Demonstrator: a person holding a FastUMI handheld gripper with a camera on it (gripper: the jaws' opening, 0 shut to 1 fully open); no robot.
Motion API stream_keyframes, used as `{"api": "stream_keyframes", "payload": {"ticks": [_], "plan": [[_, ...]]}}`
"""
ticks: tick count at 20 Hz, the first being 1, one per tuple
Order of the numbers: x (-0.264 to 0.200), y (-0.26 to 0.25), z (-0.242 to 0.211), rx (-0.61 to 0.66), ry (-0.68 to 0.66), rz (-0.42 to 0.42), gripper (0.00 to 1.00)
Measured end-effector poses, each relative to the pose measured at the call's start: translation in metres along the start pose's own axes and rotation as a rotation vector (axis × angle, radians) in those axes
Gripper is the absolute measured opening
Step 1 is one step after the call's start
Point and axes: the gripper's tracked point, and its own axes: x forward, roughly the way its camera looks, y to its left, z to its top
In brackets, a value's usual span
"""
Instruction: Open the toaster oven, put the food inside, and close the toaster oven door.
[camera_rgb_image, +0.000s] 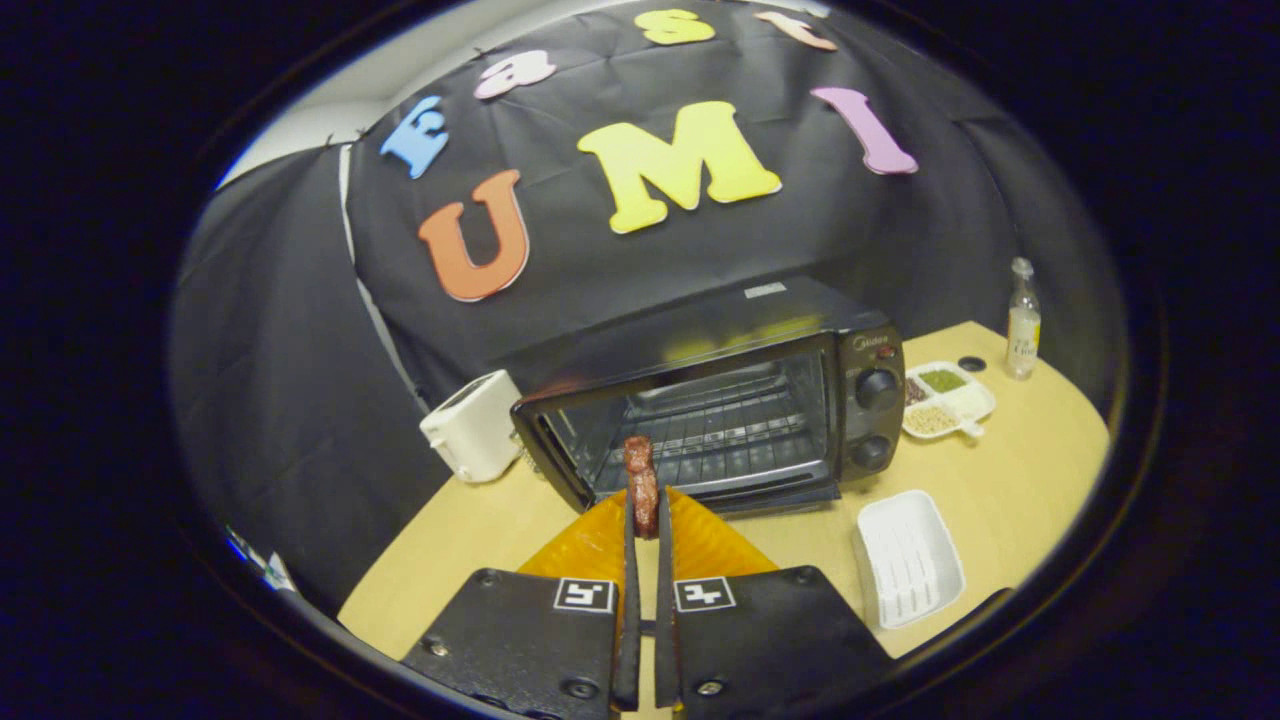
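Observation:
A black toaster oven (868, 345) stands on the wooden table (1030, 480) with its door (790, 497) folded down flat in front and the wire rack (720, 430) inside showing. My gripper (645, 505) is shut on a reddish-brown piece of food (640, 475), which sticks up from between the orange-backed fingers (700, 545). The food hangs just in front of the open oven mouth, toward its left half, above the table short of the door.
A white toaster (475, 425) sits left of the oven. To the oven's right are a divided dish of grains (945, 398), a small black cap (971, 363) and a clear bottle (1022, 320). A white ribbed tray (908, 570) lies near the front right.

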Motion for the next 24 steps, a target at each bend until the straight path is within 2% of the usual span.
{"api": "stream_keyframes", "payload": {"ticks": [5,9,11,20,24], "plan": [[0.044,-0.005,0.008,0.201,-0.062,0.075,0.09],[0.074,-0.024,0.012,0.426,-0.057,0.087,0.09],[0.093,-0.026,0.012,0.497,-0.056,0.106,0.09],[0.133,-0.033,0.01,0.42,-0.096,0.031,0.09],[0.139,-0.034,0.015,0.273,-0.107,-0.039,0.14]]}}
